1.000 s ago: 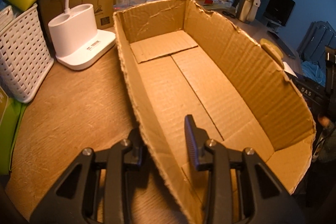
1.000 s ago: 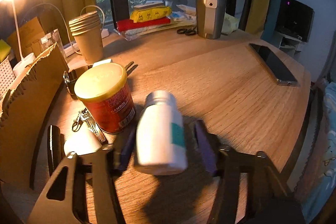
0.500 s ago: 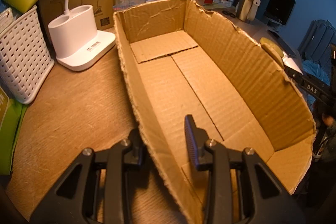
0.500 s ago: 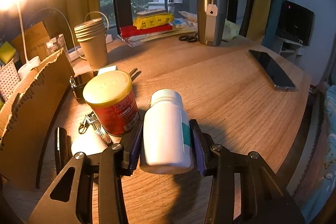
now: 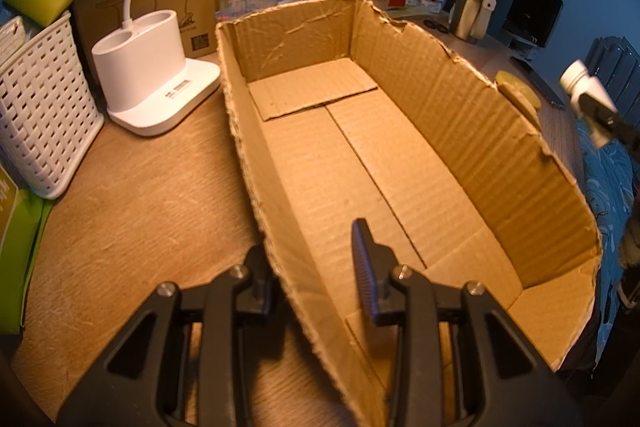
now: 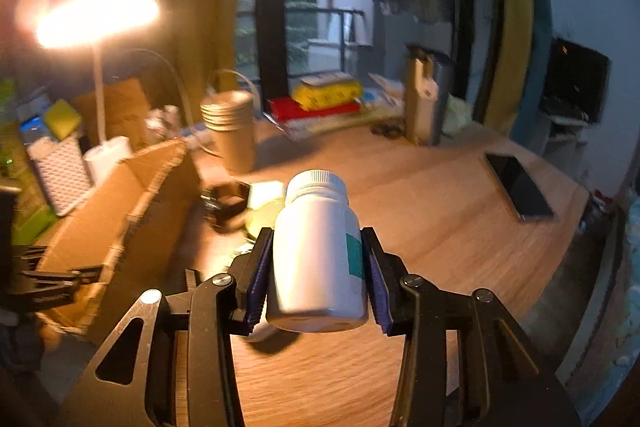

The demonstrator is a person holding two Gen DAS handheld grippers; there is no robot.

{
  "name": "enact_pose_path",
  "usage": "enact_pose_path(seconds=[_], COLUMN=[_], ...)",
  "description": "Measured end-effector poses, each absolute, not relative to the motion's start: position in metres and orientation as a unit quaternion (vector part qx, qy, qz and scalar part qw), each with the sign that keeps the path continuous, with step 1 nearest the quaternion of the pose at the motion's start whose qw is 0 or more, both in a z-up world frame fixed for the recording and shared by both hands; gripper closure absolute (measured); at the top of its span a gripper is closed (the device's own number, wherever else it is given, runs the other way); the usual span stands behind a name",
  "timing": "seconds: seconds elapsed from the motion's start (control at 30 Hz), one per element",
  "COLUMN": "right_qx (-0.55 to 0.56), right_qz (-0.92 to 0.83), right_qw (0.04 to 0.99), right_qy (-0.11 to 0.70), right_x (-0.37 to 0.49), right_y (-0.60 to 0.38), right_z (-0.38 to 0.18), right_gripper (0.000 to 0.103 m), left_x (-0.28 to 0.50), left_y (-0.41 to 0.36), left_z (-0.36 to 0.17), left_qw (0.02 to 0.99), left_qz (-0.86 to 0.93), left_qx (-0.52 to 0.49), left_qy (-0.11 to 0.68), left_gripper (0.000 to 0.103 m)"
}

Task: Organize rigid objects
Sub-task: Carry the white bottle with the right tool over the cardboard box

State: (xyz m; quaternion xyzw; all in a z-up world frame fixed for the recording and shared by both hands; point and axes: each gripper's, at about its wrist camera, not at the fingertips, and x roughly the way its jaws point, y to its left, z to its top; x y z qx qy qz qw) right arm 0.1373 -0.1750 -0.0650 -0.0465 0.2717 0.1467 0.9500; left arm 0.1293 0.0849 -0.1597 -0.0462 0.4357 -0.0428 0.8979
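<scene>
An open, empty cardboard box [image 5: 460, 115] lies on the wooden table. My left gripper [image 5: 310, 247] is shut on its near side wall, one finger outside and one inside. In the right wrist view the box [image 6: 116, 211] is at the left. My right gripper [image 6: 317, 239] is shut on a white plastic bottle [image 6: 312, 211] with a teal label, held in the air above the table. The left wrist view shows that bottle [image 5: 588, 95] beyond the box's right wall, higher than the rim.
A white lamp base [image 5: 148, 79] and a white woven basket [image 5: 40, 107] stand left of the box. A yellow-lidded can [image 5: 516, 95] sits behind the right wall. Stacked paper cups [image 6: 232, 131], a steel tumbler [image 6: 428, 99] and a phone [image 6: 520, 191] occupy the table.
My right gripper closed on the white bottle and lifted it off the table, up beside the box. The left gripper and box have not moved.
</scene>
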Motion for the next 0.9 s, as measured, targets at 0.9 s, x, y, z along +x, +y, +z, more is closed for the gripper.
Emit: enact_pose_path(seconds=[0.9], right_qx=[-0.095], right_qz=[0.323], right_qw=[0.902], right_qy=[0.27], right_x=[0.089], right_y=[-0.052], right_z=[-0.067], right_gripper=[0.058], left_x=[0.129], left_y=[0.084], left_z=[-0.16], left_qw=[0.898], left_qz=[-0.042], left_qx=[-0.045], left_qy=[0.436], left_gripper=[0.07])
